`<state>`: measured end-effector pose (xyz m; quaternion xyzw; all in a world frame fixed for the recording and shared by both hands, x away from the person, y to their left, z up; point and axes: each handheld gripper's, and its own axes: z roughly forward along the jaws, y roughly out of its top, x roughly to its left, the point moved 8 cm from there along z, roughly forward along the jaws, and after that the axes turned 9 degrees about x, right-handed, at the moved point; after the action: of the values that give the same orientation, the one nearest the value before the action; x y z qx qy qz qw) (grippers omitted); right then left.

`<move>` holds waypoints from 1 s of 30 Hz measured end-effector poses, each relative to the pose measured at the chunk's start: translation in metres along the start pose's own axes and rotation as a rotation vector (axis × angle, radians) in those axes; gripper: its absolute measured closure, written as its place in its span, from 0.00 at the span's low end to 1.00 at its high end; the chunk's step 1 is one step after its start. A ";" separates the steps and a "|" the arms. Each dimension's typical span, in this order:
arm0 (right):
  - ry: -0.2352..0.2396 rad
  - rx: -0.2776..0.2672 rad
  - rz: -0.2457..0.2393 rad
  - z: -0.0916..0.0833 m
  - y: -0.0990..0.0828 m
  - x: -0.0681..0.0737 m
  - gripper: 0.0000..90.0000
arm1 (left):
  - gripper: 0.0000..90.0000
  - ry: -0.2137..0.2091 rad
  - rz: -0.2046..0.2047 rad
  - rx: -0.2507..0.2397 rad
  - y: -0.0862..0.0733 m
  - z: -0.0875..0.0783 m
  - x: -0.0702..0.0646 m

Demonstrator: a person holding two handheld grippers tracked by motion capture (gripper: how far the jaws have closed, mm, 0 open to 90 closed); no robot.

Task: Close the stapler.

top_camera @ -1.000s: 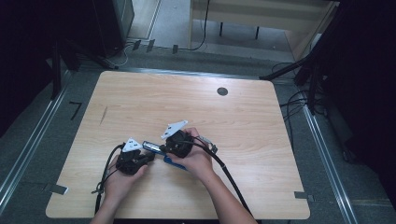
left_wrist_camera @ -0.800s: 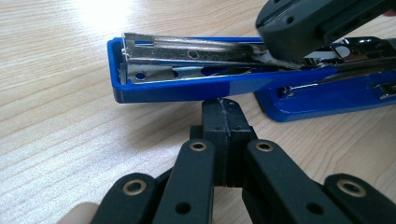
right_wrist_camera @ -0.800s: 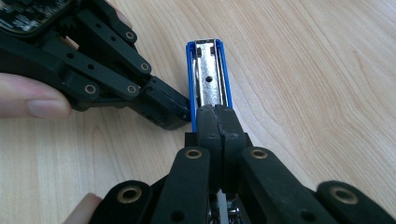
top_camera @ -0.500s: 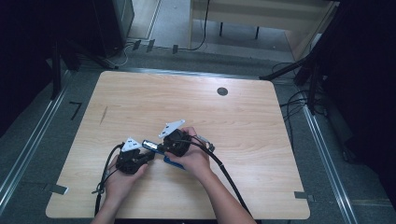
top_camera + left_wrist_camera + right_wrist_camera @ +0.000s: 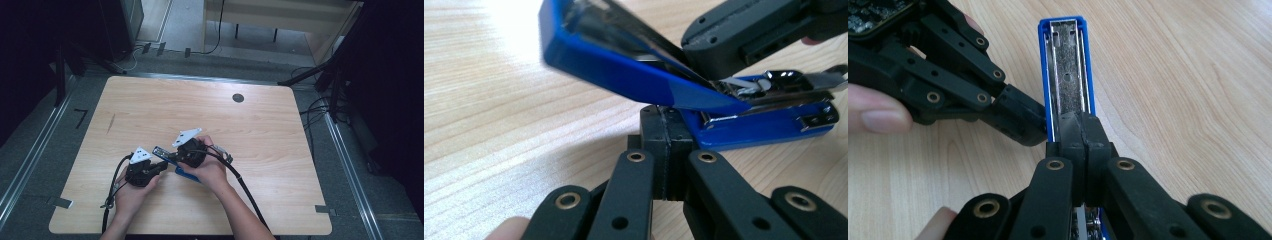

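No text, label, brand, number or sign can be read here. A dark tape mark [image 5: 80, 118] on the floor left of the table bends somewhat like a 7, but it cannot be told as a numeral. The blue stapler [image 5: 684, 95] bears no lettering that can be made out, and its open metal channel [image 5: 1068, 75] shows bare metal with small holes and no stamp.

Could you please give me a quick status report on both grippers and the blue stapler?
Left gripper shut, tips against the blue stapler. Right gripper shut, on the stapler's raised top. Stapler hinged open on the table. Nothing in the way.
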<state>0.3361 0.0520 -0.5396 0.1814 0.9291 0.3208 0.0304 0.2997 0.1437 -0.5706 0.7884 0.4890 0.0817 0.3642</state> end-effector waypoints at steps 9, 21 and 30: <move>-0.010 -0.018 0.004 -0.009 -0.002 0.000 1.00 | 1.00 -0.008 0.013 -0.025 0.004 -0.002 -0.008; -0.012 -0.020 0.006 -0.015 -0.006 0.001 1.00 | 1.00 -0.017 0.022 -0.031 0.005 -0.002 -0.013; -0.016 -0.028 0.005 -0.019 -0.008 0.001 1.00 | 1.00 -0.022 0.028 -0.019 0.001 0.001 -0.016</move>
<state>0.3299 0.0356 -0.5295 0.1858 0.9238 0.3324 0.0397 0.2923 0.1294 -0.5669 0.7927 0.4728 0.0825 0.3759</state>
